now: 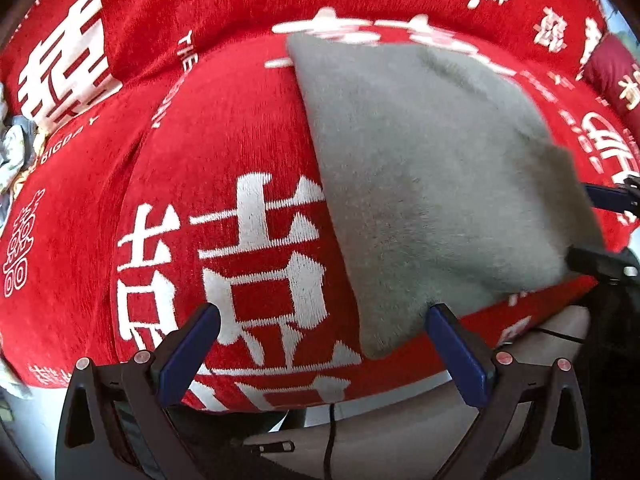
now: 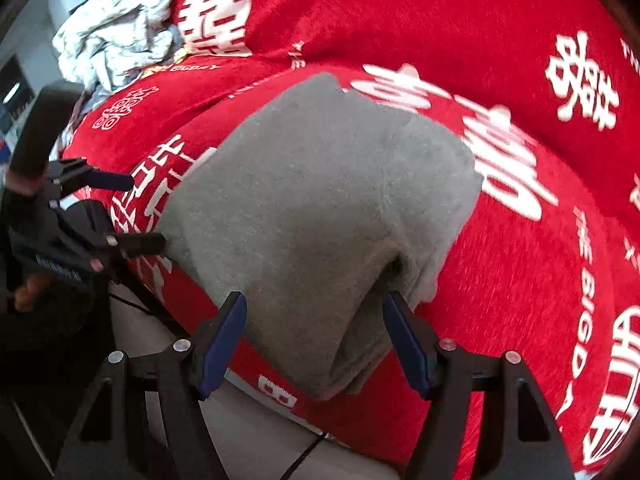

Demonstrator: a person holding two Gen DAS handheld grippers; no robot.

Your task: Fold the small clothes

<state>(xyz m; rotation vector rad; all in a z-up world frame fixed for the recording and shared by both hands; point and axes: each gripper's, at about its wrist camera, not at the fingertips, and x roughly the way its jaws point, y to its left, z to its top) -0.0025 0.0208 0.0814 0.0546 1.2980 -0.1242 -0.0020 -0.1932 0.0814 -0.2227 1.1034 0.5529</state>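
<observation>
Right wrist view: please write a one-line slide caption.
Open right tongs straddle the near edge of a folded grey garment on a red sofa cover.

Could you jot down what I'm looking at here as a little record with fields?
Surface: red cover with white characters
Garment: grey cloth, folded, lying at the front edge
Left tool: open, at the cloth's near corner, gripping nothing
Right tool: open, straddling the cloth's near end
Other item: crumpled white printed fabric, far left in the right wrist view
Fold stage: cannot tell
</observation>
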